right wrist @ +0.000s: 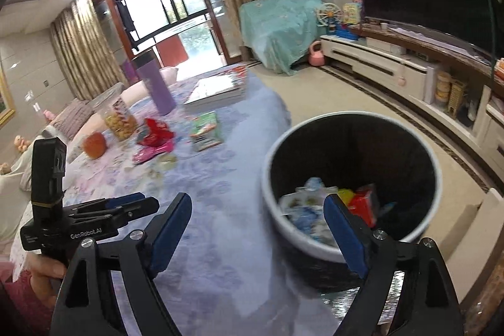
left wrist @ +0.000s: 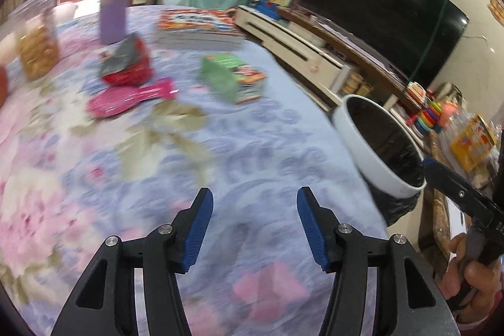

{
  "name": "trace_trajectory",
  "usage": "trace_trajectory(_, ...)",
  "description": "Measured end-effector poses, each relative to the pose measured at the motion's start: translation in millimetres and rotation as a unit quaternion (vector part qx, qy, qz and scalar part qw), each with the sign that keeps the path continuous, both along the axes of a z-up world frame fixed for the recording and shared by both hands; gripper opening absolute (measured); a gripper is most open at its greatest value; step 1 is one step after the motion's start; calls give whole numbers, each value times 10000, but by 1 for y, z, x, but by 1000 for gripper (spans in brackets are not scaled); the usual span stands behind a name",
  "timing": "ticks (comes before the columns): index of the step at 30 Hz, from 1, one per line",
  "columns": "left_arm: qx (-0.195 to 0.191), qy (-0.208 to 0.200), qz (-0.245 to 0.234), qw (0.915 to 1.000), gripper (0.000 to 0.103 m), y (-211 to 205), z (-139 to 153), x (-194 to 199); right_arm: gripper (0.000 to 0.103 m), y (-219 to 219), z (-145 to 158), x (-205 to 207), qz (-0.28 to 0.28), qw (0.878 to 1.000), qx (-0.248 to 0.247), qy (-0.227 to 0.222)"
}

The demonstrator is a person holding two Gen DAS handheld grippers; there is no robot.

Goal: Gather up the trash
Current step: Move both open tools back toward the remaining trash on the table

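My left gripper point(left wrist: 255, 194) hangs open over the flowered tablecloth point(left wrist: 252, 131) with nothing between its blue pads. A crumpled red wrapper point(left wrist: 126, 65) and a green carton point(left wrist: 233, 77) lie further up the table. My right gripper point(right wrist: 256, 202) is open and empty, its right finger over the white trash bin point(right wrist: 267, 197) with a black liner. Red and yellow packaging point(right wrist: 362, 200) and pale wrappers point(right wrist: 302, 207) lie inside the bin. The bin point(left wrist: 362, 147) stands off the table's right edge. The left gripper point(right wrist: 138, 202) shows at the right wrist view's left.
A pink hairbrush point(left wrist: 129, 98), a purple bottle point(left wrist: 115, 5), a stack of books point(left wrist: 198, 27) and a snack jar point(left wrist: 37, 49) stand on the table. An orange fruit point(right wrist: 94, 144) lies near the jar. A TV cabinet point(right wrist: 393, 65) runs along the right wall.
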State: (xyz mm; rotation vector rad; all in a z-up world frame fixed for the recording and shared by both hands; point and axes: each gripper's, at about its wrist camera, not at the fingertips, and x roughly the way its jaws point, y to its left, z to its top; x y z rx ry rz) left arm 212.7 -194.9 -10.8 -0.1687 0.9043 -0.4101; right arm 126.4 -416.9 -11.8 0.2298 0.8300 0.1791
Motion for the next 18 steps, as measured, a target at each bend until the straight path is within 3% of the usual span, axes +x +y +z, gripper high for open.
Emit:
trace_trajectory(12,35,49,660,9978,55,74,4,-12,87,71,-17,12,457,9986,240,101)
trace_trajectory(18,160,71,682,9975,55,92,-1,1,87,92,-28,18,510,9978,395,163)
